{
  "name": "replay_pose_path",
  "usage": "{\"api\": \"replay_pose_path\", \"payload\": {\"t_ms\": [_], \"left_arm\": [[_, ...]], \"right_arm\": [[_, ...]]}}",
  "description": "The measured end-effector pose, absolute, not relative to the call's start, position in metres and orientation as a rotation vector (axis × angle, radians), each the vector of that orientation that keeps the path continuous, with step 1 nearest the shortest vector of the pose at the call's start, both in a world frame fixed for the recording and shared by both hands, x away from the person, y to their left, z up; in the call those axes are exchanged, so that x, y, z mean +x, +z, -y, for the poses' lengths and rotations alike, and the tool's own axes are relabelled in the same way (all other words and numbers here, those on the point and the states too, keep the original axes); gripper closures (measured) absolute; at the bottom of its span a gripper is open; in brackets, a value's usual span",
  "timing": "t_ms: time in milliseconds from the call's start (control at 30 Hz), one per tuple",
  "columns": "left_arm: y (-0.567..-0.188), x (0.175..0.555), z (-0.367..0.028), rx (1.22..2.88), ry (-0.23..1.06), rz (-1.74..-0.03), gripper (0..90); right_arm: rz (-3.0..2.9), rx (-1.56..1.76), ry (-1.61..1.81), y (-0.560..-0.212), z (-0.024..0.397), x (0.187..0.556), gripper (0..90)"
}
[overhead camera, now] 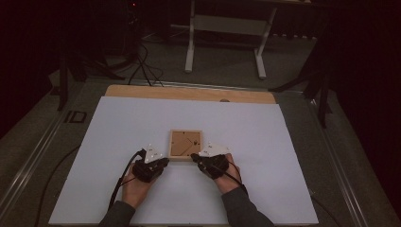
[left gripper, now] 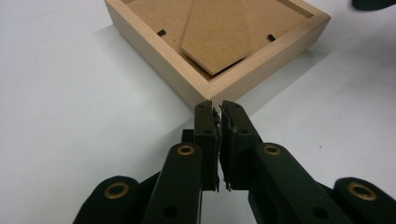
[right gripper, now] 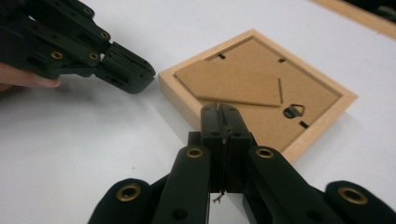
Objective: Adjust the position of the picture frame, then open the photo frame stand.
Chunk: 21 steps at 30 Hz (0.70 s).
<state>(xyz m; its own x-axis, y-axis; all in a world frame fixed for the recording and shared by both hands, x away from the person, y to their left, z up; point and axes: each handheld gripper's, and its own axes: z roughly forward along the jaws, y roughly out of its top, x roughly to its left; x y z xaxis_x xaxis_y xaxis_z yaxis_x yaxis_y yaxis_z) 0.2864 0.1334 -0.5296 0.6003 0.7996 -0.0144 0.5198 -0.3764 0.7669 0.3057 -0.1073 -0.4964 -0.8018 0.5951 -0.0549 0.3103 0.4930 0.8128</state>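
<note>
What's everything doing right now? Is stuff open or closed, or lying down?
Picture frame: lying face down, brown backing up.
Stand flap: folded flat on the backing.
Left gripper: shut, empty, tips at a frame corner.
Right gripper: shut, empty, tips over the frame's edge.
White board: flat, under the frame.

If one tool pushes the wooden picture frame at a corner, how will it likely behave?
The picture frame lies flat, back up, on the smooth white table, so it would probably slide and turn, not tip. It looks stiff and light. Its fold-out stand may flap.
</note>
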Motion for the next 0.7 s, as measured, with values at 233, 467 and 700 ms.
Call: {"api": "replay_pose_path", "payload": {"t_ms": [233,467,700], "left_arm": [[-0.526,0.284,-0.135,2.048,0.485,-1.042,82.4],[-0.520,0.282,-0.139,2.028,0.487,-1.044,74.6],[-0.513,0.282,-0.135,2.037,0.447,-1.012,60.8]], "right_arm": [[-2.362,0.829,1.243,-0.497,0.121,0.308,89.6],[-2.355,0.850,1.224,-0.502,0.124,0.312,89.6],[-2.353,0.879,1.211,-0.509,0.126,0.319,89.6]]}}
